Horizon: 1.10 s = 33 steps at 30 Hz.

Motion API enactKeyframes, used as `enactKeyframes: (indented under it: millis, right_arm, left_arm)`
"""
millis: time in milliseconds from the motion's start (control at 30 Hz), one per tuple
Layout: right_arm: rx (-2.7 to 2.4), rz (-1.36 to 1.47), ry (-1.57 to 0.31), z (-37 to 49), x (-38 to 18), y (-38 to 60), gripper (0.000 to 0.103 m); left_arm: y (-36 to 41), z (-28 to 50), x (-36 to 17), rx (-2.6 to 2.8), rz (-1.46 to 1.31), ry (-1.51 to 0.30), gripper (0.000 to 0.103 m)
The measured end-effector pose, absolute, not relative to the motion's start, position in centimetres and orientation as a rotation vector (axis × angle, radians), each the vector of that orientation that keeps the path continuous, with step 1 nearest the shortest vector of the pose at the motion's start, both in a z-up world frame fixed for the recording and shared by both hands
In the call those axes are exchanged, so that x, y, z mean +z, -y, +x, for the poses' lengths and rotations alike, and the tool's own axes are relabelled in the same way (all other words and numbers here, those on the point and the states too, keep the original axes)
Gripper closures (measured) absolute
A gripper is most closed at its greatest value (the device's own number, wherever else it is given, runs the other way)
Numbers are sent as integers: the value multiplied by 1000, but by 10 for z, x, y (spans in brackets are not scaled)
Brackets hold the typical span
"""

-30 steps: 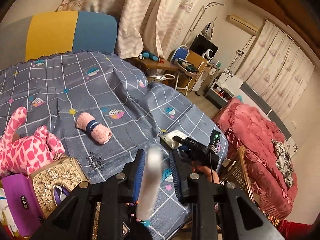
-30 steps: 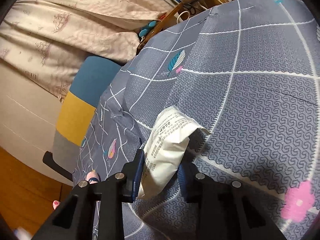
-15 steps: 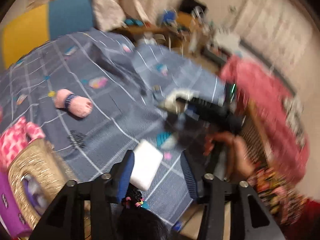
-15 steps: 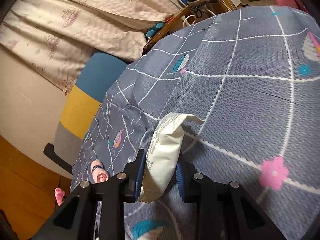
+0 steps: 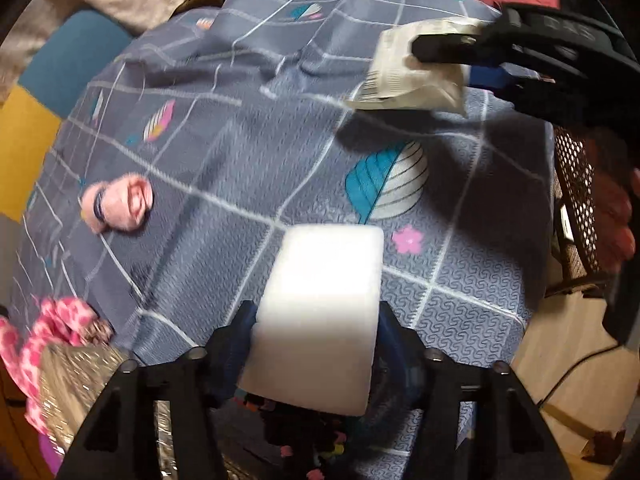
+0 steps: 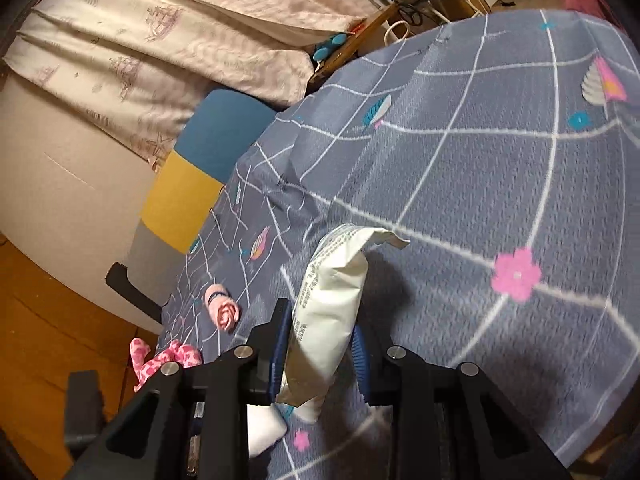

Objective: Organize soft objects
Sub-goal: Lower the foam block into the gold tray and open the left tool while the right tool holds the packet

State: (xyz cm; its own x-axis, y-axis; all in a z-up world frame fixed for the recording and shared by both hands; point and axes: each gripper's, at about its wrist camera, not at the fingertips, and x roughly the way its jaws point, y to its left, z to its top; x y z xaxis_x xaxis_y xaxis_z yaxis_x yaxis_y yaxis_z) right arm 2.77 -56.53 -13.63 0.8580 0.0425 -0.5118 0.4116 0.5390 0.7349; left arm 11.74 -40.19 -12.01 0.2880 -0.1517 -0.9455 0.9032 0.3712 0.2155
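The left tongs point(image 5: 316, 320) pointed steeply down at the grey patterned cloth point(image 5: 248, 132) on the tabletop, and their jaws had just been opening around the white sponge block point(image 5: 320, 312). The block sat between the spread fingers, and I could not tell whether they touched it. The right tongs point(image 6: 320, 344) were pinching the white soft packet point(image 6: 332, 312) just above the cloth, further along the tabletop. A rolled pink towel point(image 5: 120, 204) and a pink spotted plush toy point(image 5: 44, 332) lay well apart, toward the far side. To my eye the sponge was near the front edge, so once freed it might tip or roll off. The limp packet, held by one end, could sag and slip.
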Motion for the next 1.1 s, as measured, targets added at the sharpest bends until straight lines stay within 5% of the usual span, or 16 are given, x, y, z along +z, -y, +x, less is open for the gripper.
enactKeyframes:
  millis: [867, 967, 1033, 1100]
  right_arm:
    - [-147, 923, -455, 3, -98, 489, 74]
    - [-143, 904, -458, 4, -93, 482, 79]
    - [-131, 879, -463, 6, -89, 476, 93]
    - [-145, 837, -490, 11, -88, 472, 93]
  left_arm:
    - [201, 109, 39, -782, 112, -742, 47]
    - [155, 106, 42, -690, 65, -704, 47]
    - [131, 107, 40, -635, 44, -700, 46]
    - [106, 109, 32, -578, 21, -708, 46]
